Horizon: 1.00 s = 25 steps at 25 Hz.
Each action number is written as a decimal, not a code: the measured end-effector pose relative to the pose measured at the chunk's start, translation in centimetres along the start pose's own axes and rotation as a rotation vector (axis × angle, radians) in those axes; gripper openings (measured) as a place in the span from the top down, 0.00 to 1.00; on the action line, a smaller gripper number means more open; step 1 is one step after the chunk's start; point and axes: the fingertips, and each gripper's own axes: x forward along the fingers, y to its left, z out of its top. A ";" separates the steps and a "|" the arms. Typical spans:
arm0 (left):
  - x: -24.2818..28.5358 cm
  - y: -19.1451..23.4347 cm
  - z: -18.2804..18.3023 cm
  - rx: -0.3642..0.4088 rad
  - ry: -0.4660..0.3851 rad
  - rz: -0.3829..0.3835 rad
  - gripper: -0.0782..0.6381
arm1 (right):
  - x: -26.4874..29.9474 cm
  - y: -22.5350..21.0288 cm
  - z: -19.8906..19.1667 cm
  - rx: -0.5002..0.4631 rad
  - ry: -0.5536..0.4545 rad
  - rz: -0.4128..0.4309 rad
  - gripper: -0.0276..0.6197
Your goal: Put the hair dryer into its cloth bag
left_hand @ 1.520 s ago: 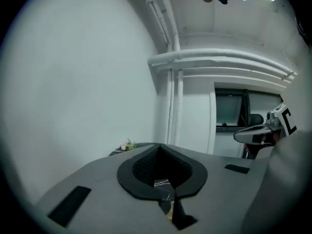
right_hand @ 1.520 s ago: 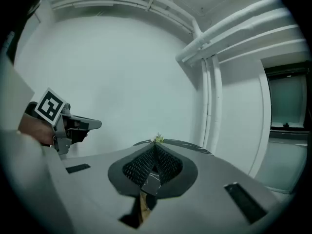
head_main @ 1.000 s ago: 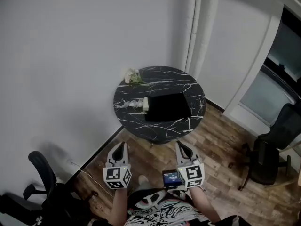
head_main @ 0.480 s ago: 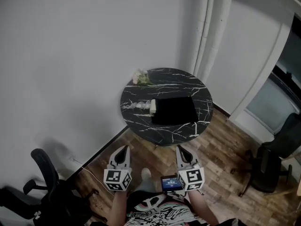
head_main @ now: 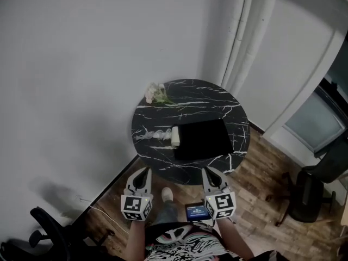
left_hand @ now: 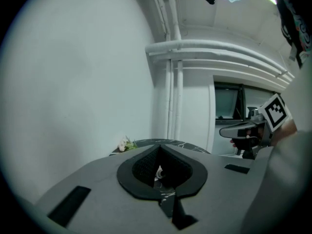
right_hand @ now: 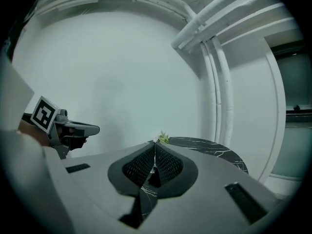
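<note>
From the head view, a black cloth bag (head_main: 202,138) lies flat on the round marble tabletop (head_main: 190,98). The pale hair dryer (head_main: 175,136) lies against the bag's left edge with its cord trailing further left; whether any of it is inside the bag cannot be told. A small flower sprig (head_main: 156,93) sits at the far rim. The left tongs (head_main: 142,171) and right tongs (head_main: 208,171) are held side by side, short of the tabletop. In the left gripper view, the jaws meet, with nothing between them. In the right gripper view, the jaws are likewise pressed together and empty.
</note>
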 end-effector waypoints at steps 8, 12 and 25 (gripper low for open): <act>11.3 7.6 0.5 0.090 0.037 -0.115 0.87 | 11.8 -3.1 0.2 0.025 0.114 -0.070 0.93; 15.0 9.6 -0.9 0.089 0.058 -0.161 0.87 | 14.5 -4.2 -0.7 0.048 0.172 -0.109 0.93; 20.2 11.6 -3.8 0.108 0.106 -0.211 0.87 | 17.3 -4.4 -3.9 0.152 0.264 -0.113 0.92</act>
